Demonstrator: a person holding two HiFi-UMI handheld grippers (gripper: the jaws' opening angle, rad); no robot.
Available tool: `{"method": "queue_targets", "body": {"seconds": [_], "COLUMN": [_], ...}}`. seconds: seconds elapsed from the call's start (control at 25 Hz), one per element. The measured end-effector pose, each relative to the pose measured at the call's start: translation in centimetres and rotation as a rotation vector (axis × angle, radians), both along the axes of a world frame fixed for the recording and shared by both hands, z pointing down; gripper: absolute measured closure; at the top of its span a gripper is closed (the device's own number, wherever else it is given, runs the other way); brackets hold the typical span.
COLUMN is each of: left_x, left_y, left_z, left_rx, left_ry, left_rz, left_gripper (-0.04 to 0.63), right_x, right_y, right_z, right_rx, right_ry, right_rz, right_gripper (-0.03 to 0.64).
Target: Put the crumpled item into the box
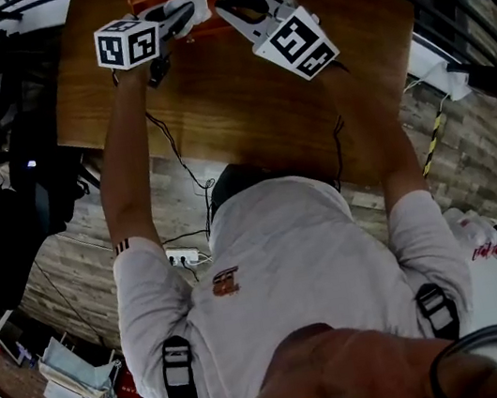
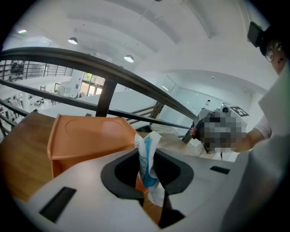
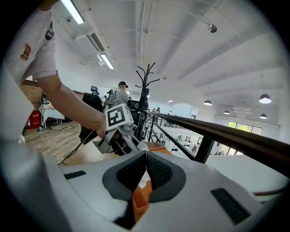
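One crumpled wrapper (image 2: 148, 146), crinkly white-blue film, pinched in left gripper (image 2: 147, 157) jaws beside smooth orange box (image 2: 86, 136); right gripper (image 3: 146, 159) jaws touching, empty.

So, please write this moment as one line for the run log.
left gripper: shut on crumpled item | right gripper: shut, empty | box: orange, on table, item not yet inside

Wooden table (image 1: 241, 99), floor power strip (image 1: 183, 257)

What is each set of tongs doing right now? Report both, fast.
Left tongs: closed on the crumpled item.
Right tongs: closed, nothing between them.
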State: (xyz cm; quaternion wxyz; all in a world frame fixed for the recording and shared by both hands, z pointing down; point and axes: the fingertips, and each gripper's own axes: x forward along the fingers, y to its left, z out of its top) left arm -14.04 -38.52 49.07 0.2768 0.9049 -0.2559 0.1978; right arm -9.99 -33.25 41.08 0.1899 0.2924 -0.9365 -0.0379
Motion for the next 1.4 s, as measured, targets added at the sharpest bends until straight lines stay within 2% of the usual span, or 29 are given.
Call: {"method": "queue_targets", "body": {"seconds": [0.24, 0.4, 0.68, 0.76, 1.0, 1.12, 1.4], "left_x": [1.8, 2.1, 2.7, 2.5, 1.0, 0.2, -2.4], "left_y": [-1.4, -2.0, -2.7, -2.9, -2.9, -3.2, -4.1], "left_z": [3.2, 5.1, 6.9, 7.5, 8.7, 8.5, 6.5], "left_rx": [-0.133, -0.204, -0.249, -0.247, -0.199, -0.151, 0.063], "left_ry": [-0.085, -0.115, -0.166, -0.213, -0.364, -0.413, -0.503], "left_rz": [0.071, 0.099, 0.111, 0.101, 0.072, 0.034, -0.059], "left_gripper": [0.508, 0.508, 0.506, 0.472, 0.343, 0.31, 0.271], "right_x": [0.8, 0.9, 1.7, 1.9, 2.0, 2.0, 1.1], "right_y": [-0.9, -1.3, -1.5, -1.6, -1.5, -1.3, -0.5], "right_z": [0.6, 1.3, 1.7, 1.9, 2.1, 2.1, 2.6], "right_rx": [0.002, 0.004, 0.018, 0.024, 0.014, 0.015, 0.009], "right_ry": [0.032, 0.045, 0.062, 0.07, 0.057, 0.064, 0.065], "right_rz": [-0.004, -0.005, -0.018, -0.022, -0.023, -0.033, -0.041], "right_gripper": [0.584, 0.584, 0.584, 0.584, 0.584, 0.584, 0.584]}}
